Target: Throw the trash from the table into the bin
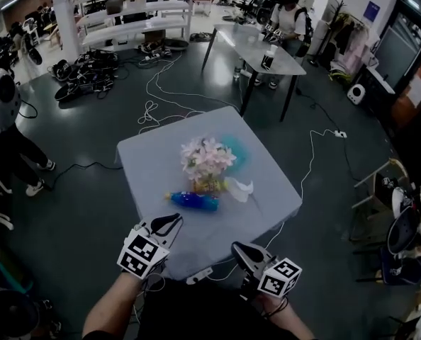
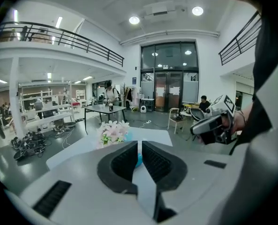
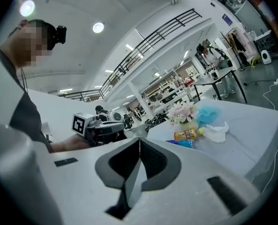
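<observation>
As I hold the left gripper [image 1: 171, 222] and right gripper [image 1: 240, 251] at the table's [image 1: 154, 163] 6 o'clock edge, jaws together and empty, blue bottle [image 1: 194, 200], snack packet [image 1: 209, 185] and tissue [image 1: 241, 189] lie mid-table, flowers [image 1: 207, 156] at their 12 o'clock.

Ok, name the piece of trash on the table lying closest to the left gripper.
The blue bottle, lying on its side in front; the yellow snack packet and white tissue lie farther off.
</observation>
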The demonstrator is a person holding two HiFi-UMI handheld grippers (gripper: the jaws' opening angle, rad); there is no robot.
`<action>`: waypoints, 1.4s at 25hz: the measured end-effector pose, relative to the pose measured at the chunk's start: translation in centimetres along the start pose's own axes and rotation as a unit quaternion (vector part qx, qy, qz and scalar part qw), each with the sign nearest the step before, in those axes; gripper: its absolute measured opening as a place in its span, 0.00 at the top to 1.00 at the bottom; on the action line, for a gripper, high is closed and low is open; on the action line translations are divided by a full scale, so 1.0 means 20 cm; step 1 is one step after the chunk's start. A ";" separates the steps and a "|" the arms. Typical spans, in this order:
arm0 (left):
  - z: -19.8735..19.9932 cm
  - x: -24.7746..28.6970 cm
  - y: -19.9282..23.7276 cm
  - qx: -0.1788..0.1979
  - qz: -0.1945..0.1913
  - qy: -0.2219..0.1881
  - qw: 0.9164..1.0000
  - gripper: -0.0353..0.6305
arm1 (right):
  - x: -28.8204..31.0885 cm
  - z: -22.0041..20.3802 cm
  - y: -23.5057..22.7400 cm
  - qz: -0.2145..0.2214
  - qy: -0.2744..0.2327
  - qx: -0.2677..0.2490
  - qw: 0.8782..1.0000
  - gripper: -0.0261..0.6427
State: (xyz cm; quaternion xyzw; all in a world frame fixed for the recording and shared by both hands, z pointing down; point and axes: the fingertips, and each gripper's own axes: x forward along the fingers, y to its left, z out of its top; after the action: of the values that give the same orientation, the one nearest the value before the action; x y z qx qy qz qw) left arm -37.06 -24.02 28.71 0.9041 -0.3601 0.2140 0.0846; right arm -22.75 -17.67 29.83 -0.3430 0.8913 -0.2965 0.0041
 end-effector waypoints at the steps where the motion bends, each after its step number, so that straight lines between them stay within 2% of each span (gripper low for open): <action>1: -0.02 0.03 0.04 0.003 -0.009 0.008 1.000 0.92 | 0.03 0.01 -0.02 -0.006 -0.003 0.003 1.000 0.96; 3: -0.04 0.09 0.11 0.008 -0.027 0.021 0.999 0.91 | 0.09 0.02 -0.05 -0.019 -0.005 0.010 1.000 0.96; 6: -0.08 0.18 0.21 0.013 -0.052 0.043 0.998 0.83 | 0.20 0.03 -0.09 -0.036 -0.001 0.023 0.999 0.96; 8: -0.12 0.25 0.27 0.019 -0.068 0.059 0.996 0.81 | 0.28 0.01 -0.12 -0.043 0.003 0.034 0.998 0.96; 13: -0.25 0.43 0.34 0.048 -0.117 0.115 0.985 0.75 | 0.41 -0.06 -0.17 -0.058 0.017 0.062 0.996 0.96; 20: -0.44 0.69 0.37 0.106 -0.187 0.194 0.957 0.64 | 0.46 -0.16 -0.25 -0.091 0.020 0.099 0.991 0.96; 25: -0.56 0.86 0.38 0.161 -0.213 0.227 0.937 0.61 | 0.42 -0.25 -0.33 -0.124 0.011 0.126 0.984 0.96; 31: -0.71 1.01 0.35 0.228 -0.246 0.276 0.901 0.59 | 0.39 -0.36 -0.37 -0.149 0.008 0.150 0.977 0.96; 35: -0.78 1.11 0.35 0.241 -0.253 0.300 0.888 0.58 | 0.37 -0.40 -0.40 -0.159 0.009 0.159 0.974 0.96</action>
State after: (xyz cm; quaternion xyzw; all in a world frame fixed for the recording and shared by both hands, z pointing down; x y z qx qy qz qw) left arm -32.47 -37.95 52.71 0.8499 -0.0140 0.5264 0.0190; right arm -25.30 -22.70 42.13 -0.4727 0.7668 -0.4343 0.0037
